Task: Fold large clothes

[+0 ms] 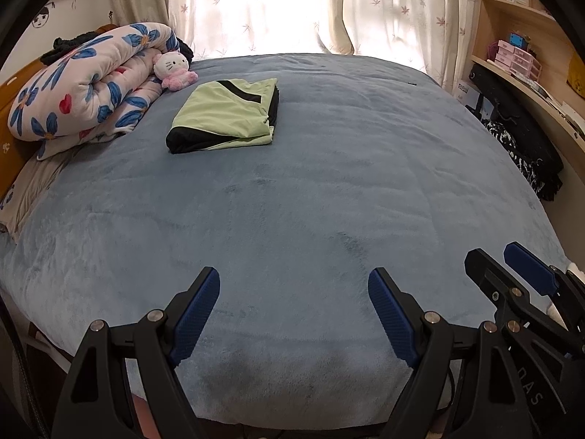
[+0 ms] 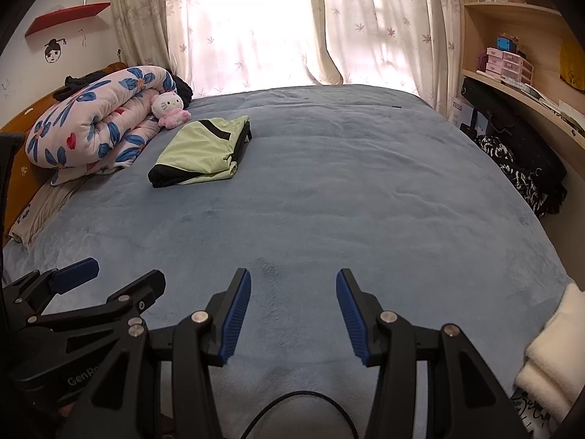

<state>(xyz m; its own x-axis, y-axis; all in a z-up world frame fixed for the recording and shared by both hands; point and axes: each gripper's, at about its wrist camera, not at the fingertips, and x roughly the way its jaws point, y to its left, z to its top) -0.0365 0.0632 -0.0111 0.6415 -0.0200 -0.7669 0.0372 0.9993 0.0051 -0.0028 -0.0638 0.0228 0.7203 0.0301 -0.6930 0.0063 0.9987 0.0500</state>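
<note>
Both tools hover side by side over the near edge of the bed [image 1: 329,190], with nothing between their fingers. The left tongs [image 1: 294,311] stand wide, blue pads facing each other across bare blanket. The right tongs [image 2: 293,314] are also spread, at a somewhat narrower gap. Each tool shows in the other's view: the right tongs appear at the right edge of the left wrist view, the left tongs at the left edge of the right wrist view.

The folded garment [image 1: 226,113], light green with black panels, lies flat on the blue blanket well ahead of both tongs and to their left. Neither tool touches it. Its black hem faces the tongs; a black diagonal stripe crosses its far end.

Farther left of the garment, against the wooden headboard [image 1: 9,109], sits a rolled floral quilt [image 1: 91,84]. A white and pink plush cat [image 2: 169,109] rests against the quilt, just beyond the garment's far left corner, apart from it.

Straight ahead, past the far side of the bed, pale patterned curtains [image 2: 256,25] cover a bright window. To the right of the tongs stand wooden shelves [image 2: 512,18] with pink drawer boxes [image 2: 506,64]. A cream fabric item [image 2: 552,351] lies at the near right edge of the bed, just beside the right tongs.
</note>
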